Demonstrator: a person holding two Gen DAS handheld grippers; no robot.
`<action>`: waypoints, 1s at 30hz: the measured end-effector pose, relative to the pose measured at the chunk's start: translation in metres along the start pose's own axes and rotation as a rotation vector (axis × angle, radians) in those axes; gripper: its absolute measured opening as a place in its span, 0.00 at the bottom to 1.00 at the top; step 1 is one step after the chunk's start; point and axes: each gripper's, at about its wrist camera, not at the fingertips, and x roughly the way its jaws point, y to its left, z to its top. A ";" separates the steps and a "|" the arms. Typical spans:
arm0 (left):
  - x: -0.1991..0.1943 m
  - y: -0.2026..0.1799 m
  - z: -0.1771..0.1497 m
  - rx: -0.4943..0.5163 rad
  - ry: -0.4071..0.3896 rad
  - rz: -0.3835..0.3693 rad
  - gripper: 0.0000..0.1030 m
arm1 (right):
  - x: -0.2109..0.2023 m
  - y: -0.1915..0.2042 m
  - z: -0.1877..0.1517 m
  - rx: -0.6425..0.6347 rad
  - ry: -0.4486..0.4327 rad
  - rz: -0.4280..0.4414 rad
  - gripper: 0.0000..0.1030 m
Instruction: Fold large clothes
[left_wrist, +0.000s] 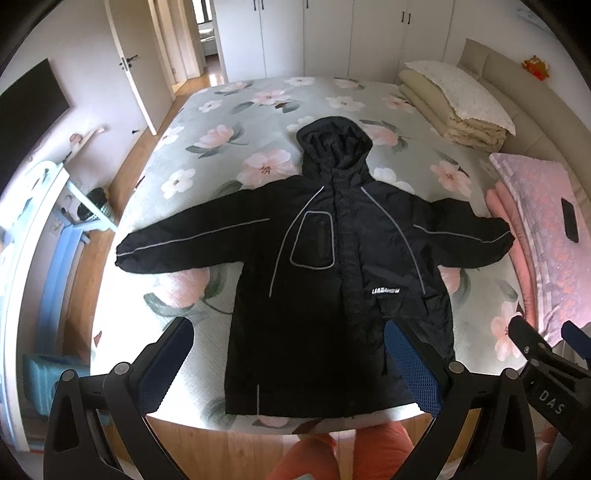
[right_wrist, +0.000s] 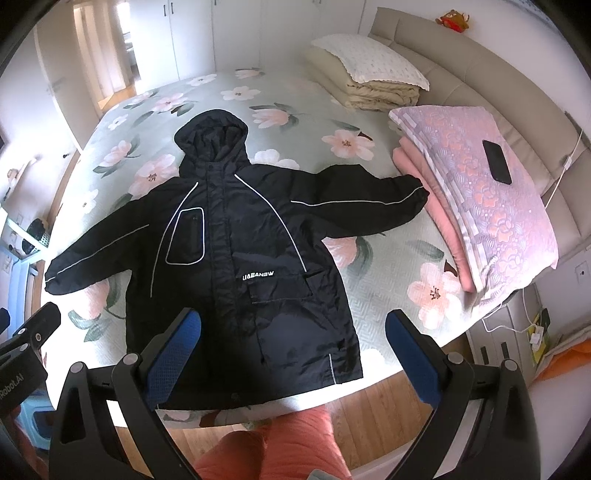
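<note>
A black hooded jacket (left_wrist: 317, 280) with grey piping lies flat, front up, on the floral bed (left_wrist: 221, 155), sleeves spread out to both sides and hood pointing away. It also shows in the right wrist view (right_wrist: 243, 266). My left gripper (left_wrist: 291, 365) is open and empty, held above the jacket's hem near the bed's front edge. My right gripper (right_wrist: 295, 362) is open and empty, also above the hem. The right gripper's body shows at the right edge of the left wrist view (left_wrist: 546, 369).
A folded pink and purple blanket (right_wrist: 480, 192) with a black phone (right_wrist: 497, 162) on it lies at the bed's right side, touching the jacket's right cuff. A folded cream quilt with a pillow (right_wrist: 369, 74) sits at the far right. Wooden floor (right_wrist: 369, 417) lies below the front edge.
</note>
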 end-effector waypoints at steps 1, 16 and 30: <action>0.000 -0.002 0.002 -0.003 -0.005 0.001 1.00 | 0.001 -0.001 0.001 -0.003 -0.002 -0.004 0.98; 0.008 -0.070 0.032 -0.030 0.004 0.013 1.00 | 0.022 -0.059 0.051 -0.034 -0.004 -0.005 0.98; 0.028 -0.141 0.062 -0.040 0.033 0.009 1.00 | 0.057 -0.124 0.099 -0.050 0.009 -0.017 0.98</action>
